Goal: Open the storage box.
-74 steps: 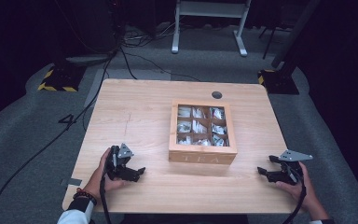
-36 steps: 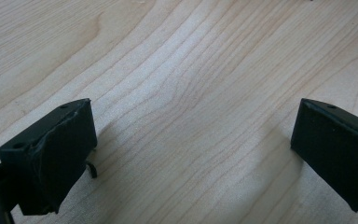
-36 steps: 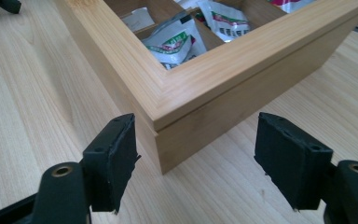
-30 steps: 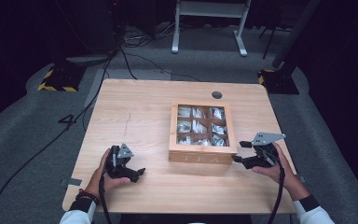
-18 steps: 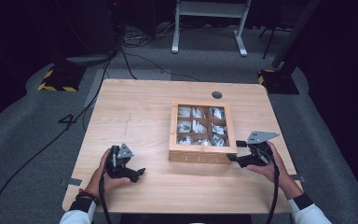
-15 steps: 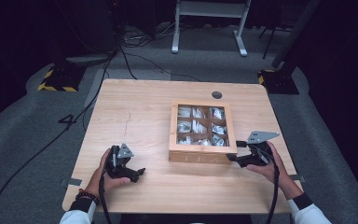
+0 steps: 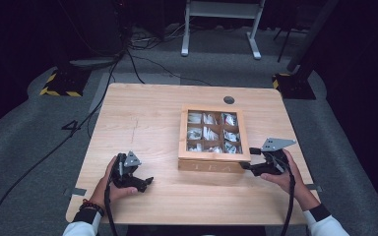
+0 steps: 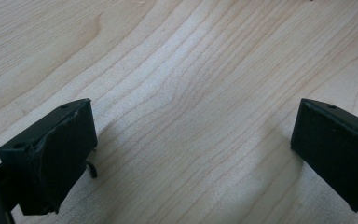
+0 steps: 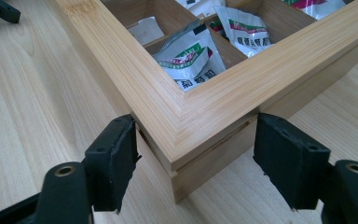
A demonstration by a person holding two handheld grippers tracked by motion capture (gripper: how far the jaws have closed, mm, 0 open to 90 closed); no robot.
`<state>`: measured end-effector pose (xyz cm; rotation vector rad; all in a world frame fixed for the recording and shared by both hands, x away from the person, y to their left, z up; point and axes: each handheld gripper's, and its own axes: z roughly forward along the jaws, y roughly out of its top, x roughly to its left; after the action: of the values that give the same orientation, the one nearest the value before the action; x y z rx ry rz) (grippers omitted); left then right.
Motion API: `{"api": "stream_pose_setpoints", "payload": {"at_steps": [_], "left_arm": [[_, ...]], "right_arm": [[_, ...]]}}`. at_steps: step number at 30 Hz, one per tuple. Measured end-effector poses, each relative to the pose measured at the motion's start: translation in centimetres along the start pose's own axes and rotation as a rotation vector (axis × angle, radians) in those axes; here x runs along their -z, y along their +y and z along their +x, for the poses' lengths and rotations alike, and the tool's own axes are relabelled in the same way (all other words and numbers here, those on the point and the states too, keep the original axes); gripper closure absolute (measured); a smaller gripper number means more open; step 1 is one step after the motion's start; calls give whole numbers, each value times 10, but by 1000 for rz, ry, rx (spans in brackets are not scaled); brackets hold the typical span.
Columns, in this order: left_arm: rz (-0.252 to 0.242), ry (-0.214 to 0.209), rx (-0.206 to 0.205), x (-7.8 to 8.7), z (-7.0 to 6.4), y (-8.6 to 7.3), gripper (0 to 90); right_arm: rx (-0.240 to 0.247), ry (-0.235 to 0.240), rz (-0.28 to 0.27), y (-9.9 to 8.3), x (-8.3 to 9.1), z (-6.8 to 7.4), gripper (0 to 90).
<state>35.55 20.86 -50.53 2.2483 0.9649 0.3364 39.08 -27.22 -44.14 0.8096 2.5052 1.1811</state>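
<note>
Dark room, grey carpet, cables on the floor, a pale wooden desk [image 7: 147, 123] in the middle. High view: wooden tea box [image 7: 211, 139] right of centre on the desk, nine compartments of sachets under a framed lid, faint lettering on the front wall. Right claw [image 7: 246, 166] at the box's near right corner; left claw [image 7: 146, 183] resting well apart to the left, on bare desk.

Left gripper view: bare wood grain between two black jaws spread wide, nothing held.

Right gripper view: right claw [image 9: 193, 158] wide open, straddling the box corner, jaws apart from both walls, nothing gripped. Seam between lid frame and base clear just below the rim. Tea sachets [image 9: 191, 56] inside, light and crinkly. Box likely stiff, fairly light, smooth-sided, so prone to slipping; best taken across a wall or by the lid's edge above the seam.

Hinges hidden. Glass pane or open frame: cannot tell. Lettering too small to read surely.
</note>
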Motion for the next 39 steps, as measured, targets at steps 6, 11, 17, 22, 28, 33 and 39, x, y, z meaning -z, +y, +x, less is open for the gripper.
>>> {"api": "stream_pose_setpoints", "payload": {"at_steps": [6, 11, 17, 22, 28, 33, 39], "left_arm": [[0, 6, 2, 0, 0, 0, 6], [5, 13, 9, 0, -1, 0, 6], [22, 4, 3, 1, -2, 6, 70], [19, -22, -34, 1, -7, 18, 153], [-35, -19, -66, 7, -12, 33, 173], [-113, -9, -82, 16, -18, 53, 173], [-166, 1, -110, 21, -24, 74, 177]], "right_arm": [[16, -21, -14, 2, 3, 2, 306], [14, -19, -17, 3, 4, 2, 306], [10, -22, -30, 5, 7, 2, 305], [3, -24, -48, 8, 10, 2, 306], [-4, -26, -68, 13, 15, 1, 305], [-12, -26, -84, 16, 18, 0, 298], [-16, -31, -92, 22, 20, 0, 282]]}}
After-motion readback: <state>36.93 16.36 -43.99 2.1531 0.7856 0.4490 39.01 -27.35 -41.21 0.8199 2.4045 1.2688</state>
